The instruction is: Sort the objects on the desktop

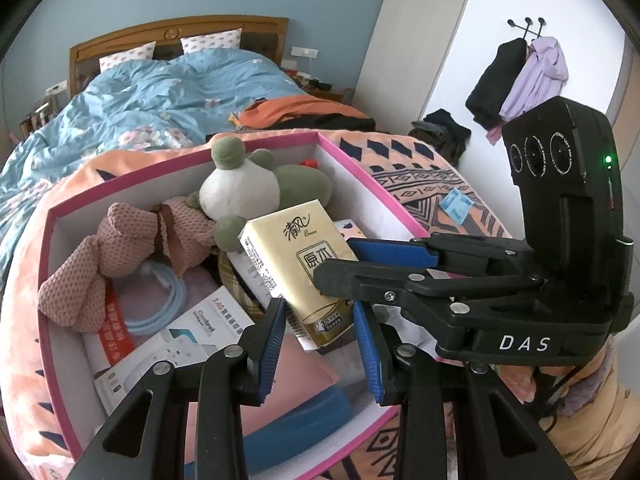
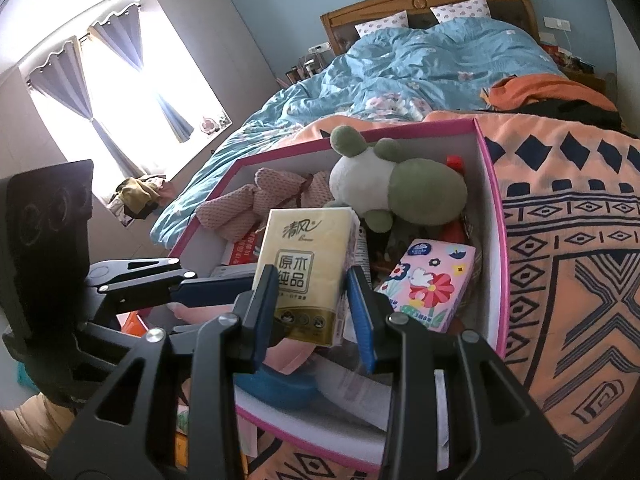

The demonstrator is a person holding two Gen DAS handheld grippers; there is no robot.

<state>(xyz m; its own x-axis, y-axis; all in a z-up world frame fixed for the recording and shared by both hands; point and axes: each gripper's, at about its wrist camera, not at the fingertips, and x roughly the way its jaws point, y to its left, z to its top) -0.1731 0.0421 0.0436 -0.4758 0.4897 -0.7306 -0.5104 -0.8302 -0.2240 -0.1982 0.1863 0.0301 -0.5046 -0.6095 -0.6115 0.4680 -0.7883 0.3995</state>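
Bed [image 1: 132, 92]: blue floral duvet, behind the pink box.
Blanket [image 2: 568, 240]: orange with dark geometric pattern, under the pink box.
Pink box [image 1: 352, 164]: pink rim, white walls, open top, crowded inside.
Green plush [image 1: 256, 184]: at the pink box's far side, on the pile.
Knit plush [image 1: 120, 248]: pink, just beside the green plush, inside the box.
Tissue pack [image 2: 308, 272]: yellow, above the box contents, tilted.
Floral pack [image 2: 428, 284]: pink, lying in the box, right of the tissue pack.
Right gripper [image 2: 314, 312]: blue pads clamped on the tissue pack's two sides.
Left gripper [image 1: 320, 336]: jaws apart around the tissue pack's lower end; contact cannot be told.
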